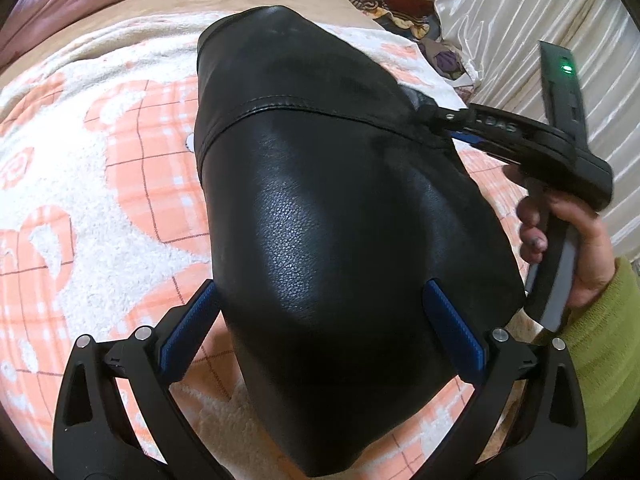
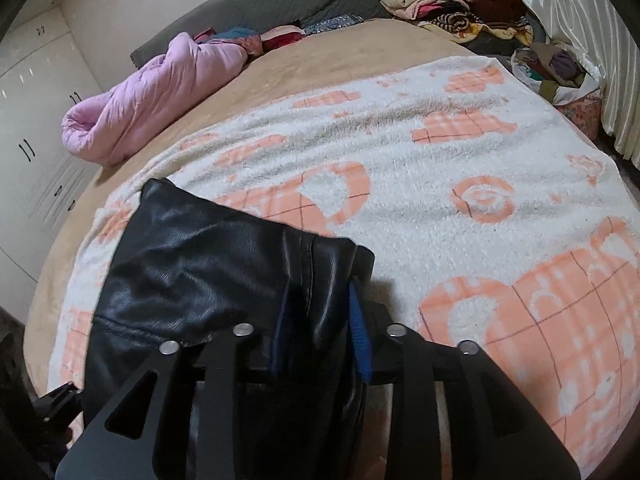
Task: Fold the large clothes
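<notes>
A black leather garment [image 1: 320, 208] lies on a white and orange fleece blanket [image 1: 100, 168]. My left gripper [image 1: 320, 312] is open, its blue pads either side of the garment's near part. My right gripper [image 2: 320, 320] is shut on a bunched edge of the black leather garment [image 2: 200, 264] and holds it up off the blanket [image 2: 440, 160]. The right gripper also shows in the left wrist view [image 1: 452, 128], clamped on the garment's right edge, with the person's hand on its handle.
A pink quilted jacket [image 2: 152, 96] lies at the bed's far left. A heap of assorted clothes [image 2: 452, 4] sits at the far end. A shiny cream curtain [image 1: 520, 40] hangs on the right. White cupboards [image 2: 32, 120] stand to the left.
</notes>
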A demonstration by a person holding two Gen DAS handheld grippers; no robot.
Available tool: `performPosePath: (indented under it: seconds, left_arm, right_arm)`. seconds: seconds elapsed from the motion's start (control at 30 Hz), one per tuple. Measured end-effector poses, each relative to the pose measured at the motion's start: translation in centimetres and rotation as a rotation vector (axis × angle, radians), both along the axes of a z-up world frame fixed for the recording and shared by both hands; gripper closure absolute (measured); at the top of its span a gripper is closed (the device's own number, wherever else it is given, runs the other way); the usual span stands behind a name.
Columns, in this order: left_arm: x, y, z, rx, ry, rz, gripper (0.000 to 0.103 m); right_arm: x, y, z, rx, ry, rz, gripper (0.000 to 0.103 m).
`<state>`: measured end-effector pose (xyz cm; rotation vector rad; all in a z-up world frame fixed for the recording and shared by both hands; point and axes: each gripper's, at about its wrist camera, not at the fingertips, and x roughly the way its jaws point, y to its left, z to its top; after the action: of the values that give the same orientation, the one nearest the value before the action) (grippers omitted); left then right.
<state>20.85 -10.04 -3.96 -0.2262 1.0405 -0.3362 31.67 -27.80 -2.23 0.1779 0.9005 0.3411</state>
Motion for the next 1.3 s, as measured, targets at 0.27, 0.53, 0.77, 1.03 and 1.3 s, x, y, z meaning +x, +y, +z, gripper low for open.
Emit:
performPosePath:
  seconds: [0.27,0.53,0.77,1.03,1.3]
  left_arm:
    - [-0.3,0.2,0.1,0.0,-0.003,0.007,0.008]
    - [-1.0,0.4,0.3,0.003,-0.011,0.012,0.009]
    - [-2.1,0.2,0.9,0.028,-0.025,0.006,0.009]
    - [-2.8,-0.3,1.8,0.051,-0.04,0.015,0.009]
    - [-4.0,-0.5,3.2,0.065,-0.073,0.025,0.009]
  right_arm:
    - [-4.3,-0.8,1.9,0.042,-0.036,0.041,0.051]
    - [-8.9,-0.5,0.9,-0.035,0.035,0.098,0.051]
    - [-10.0,-1.4,-0.7,0.004,0.058,0.045,0.043]
    - [-11.1,-1.3,0.6,-0.019,0.016,0.027,0.018]
    - [-12.7,-1.6,2.2,-0.012,-0.026,0.017,0.008]
